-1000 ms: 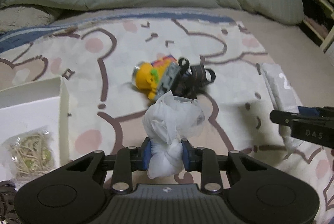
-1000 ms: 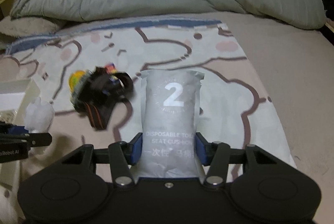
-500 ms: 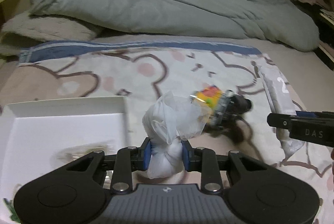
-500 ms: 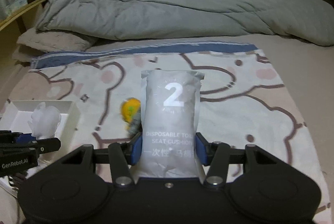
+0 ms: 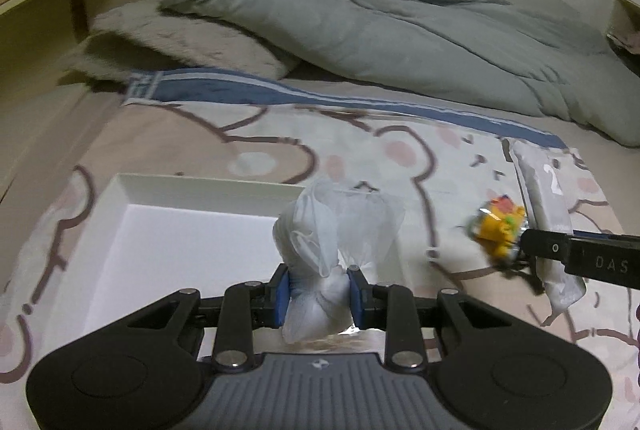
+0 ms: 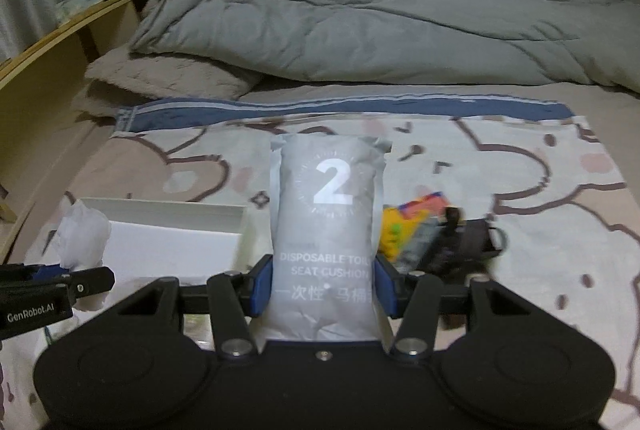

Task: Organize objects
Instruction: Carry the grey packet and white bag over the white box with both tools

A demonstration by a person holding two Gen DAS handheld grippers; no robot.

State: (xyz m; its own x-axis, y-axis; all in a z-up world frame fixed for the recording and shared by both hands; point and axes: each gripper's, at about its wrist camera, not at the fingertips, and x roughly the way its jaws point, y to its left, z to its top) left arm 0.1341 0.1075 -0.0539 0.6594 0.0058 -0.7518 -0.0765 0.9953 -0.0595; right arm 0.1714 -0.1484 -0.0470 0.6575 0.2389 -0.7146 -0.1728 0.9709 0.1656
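- left claw (image 5: 318,290) is clamped tight on a knotted white plastic bag (image 5: 332,242), blue pads squeezing it right at the knot, puffy end sticking up past the tips
- that bag hangs over the right edge of the white box (image 5: 168,230), which sits on the bear-print blanket (image 5: 280,149) on the bed
- right claw (image 6: 324,286) is clamped on a grey pouch (image 6: 328,230) with a big "2" and "DISPOSABLE TOILET SEAT CUSHION"-type text on it, held upright between the blue pads
- from the left wrist cam you can see the same pouch off to the right, pinched by the other claw's black finger
- a yellow toy (image 6: 394,234) and a black strappy thing (image 6: 468,246) lie together on the blanket, just right of and behind the pouch; both pretty blurry
- grey duvet (image 6: 360,21) is bunched up along the far side of the bed, beige pillow (image 6: 168,77) at its left end
- wooden shelf (image 6: 60,29) along the left with a bottle on it
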